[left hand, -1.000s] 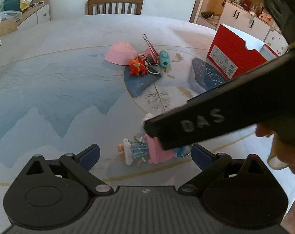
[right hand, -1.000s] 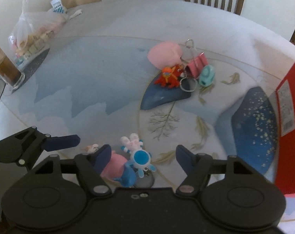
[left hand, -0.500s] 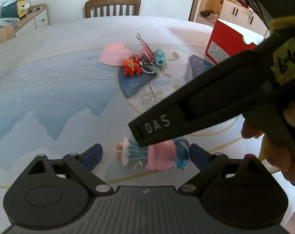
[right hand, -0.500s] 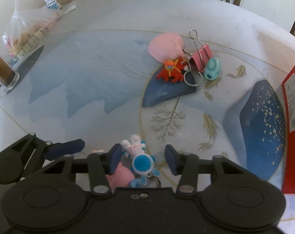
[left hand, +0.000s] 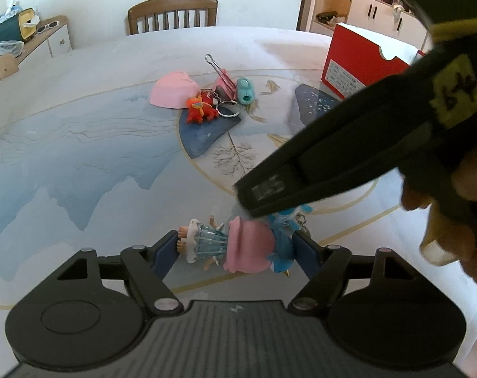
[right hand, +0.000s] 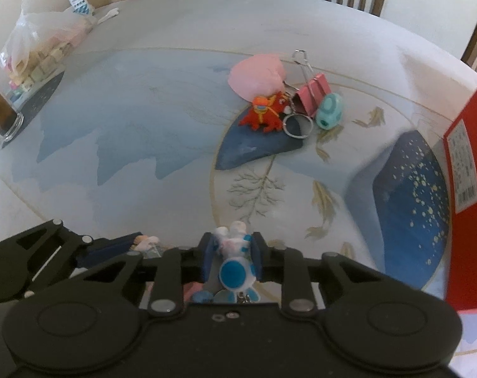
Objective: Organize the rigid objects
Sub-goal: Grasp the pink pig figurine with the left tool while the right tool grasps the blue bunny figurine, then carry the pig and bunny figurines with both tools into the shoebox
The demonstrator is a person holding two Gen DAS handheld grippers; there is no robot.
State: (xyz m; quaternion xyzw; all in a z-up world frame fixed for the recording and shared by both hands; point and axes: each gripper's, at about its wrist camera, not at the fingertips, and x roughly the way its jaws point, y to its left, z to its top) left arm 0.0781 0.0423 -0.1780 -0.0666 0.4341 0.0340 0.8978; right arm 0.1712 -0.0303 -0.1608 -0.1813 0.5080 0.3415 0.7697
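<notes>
Glossy printed table (right hand: 163, 100), metal keyring (right hand: 297, 126), wooden chair (left hand: 172, 12)

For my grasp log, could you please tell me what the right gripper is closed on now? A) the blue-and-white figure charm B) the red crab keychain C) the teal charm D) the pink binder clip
A: in the right wrist view the right gripper has its fingers pressed against both sides of the blue-and-white figure charm.
</notes>
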